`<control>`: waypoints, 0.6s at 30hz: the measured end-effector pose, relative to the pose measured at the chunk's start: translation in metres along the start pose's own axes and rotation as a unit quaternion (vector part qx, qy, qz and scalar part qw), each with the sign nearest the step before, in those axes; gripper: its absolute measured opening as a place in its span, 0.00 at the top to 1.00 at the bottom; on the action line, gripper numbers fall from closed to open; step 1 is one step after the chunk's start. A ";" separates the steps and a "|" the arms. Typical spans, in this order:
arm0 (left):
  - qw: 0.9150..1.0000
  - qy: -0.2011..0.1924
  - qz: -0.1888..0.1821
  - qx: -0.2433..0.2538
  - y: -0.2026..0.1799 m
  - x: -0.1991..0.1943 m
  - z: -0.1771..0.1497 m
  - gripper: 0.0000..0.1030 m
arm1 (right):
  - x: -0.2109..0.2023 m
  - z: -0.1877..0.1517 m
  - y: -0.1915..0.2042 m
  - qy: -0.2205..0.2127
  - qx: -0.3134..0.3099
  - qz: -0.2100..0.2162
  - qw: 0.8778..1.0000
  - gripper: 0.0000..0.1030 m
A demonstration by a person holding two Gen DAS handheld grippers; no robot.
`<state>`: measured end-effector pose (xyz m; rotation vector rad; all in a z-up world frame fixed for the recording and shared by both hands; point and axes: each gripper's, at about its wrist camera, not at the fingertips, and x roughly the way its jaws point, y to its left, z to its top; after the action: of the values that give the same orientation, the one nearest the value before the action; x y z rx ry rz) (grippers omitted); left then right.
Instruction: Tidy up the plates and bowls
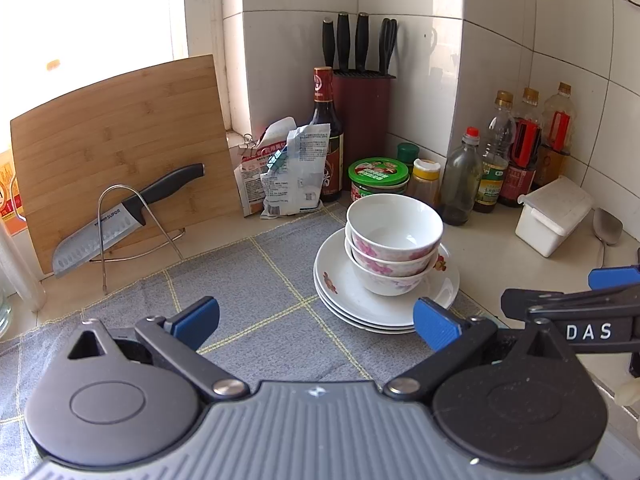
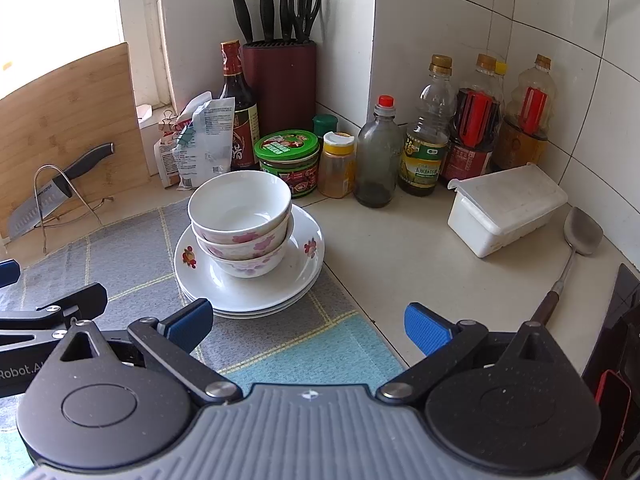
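Three white bowls with pink flowers point(image 1: 394, 244) point(image 2: 242, 224) are nested upright on a stack of three white plates point(image 1: 352, 304) point(image 2: 256, 298) with red flower prints. The stack sits at the right edge of a grey checked mat point(image 1: 256, 288) point(image 2: 132, 264). My left gripper point(image 1: 316, 322) is open, low over the mat, its right fingertip point(image 1: 434, 328) close to the plates' near rim. My right gripper point(image 2: 308, 326) is open too, just in front of the plates and to their right, nothing held. Each gripper shows at the edge of the other's view.
A cutting board point(image 1: 120, 160) and knife point(image 1: 124, 216) on a wire rack stand at the left. Sauce bottles point(image 2: 472, 128), jars point(image 2: 288, 162), packets point(image 1: 284, 172) and a knife block point(image 2: 280, 80) crowd the tiled corner. A white lidded box point(image 2: 504, 208) and metal spatula point(image 2: 576, 248) lie right.
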<state>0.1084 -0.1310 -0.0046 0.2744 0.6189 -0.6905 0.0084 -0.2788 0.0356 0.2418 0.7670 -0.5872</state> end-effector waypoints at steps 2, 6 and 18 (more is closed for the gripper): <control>1.000 0.000 0.000 0.000 0.000 0.000 0.000 0.01 | 0.000 0.000 0.000 0.001 0.000 0.000 1.000 0.00; 1.000 0.000 0.000 0.000 -0.001 0.000 0.000 0.01 | 0.002 0.000 -0.003 0.001 0.001 0.000 1.000 0.00; 1.000 0.000 0.002 -0.001 -0.002 0.001 0.001 0.01 | 0.001 0.000 -0.003 0.002 0.000 0.000 1.000 0.00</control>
<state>0.1076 -0.1336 -0.0043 0.2737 0.6190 -0.6851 0.0074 -0.2815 0.0342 0.2421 0.7718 -0.5871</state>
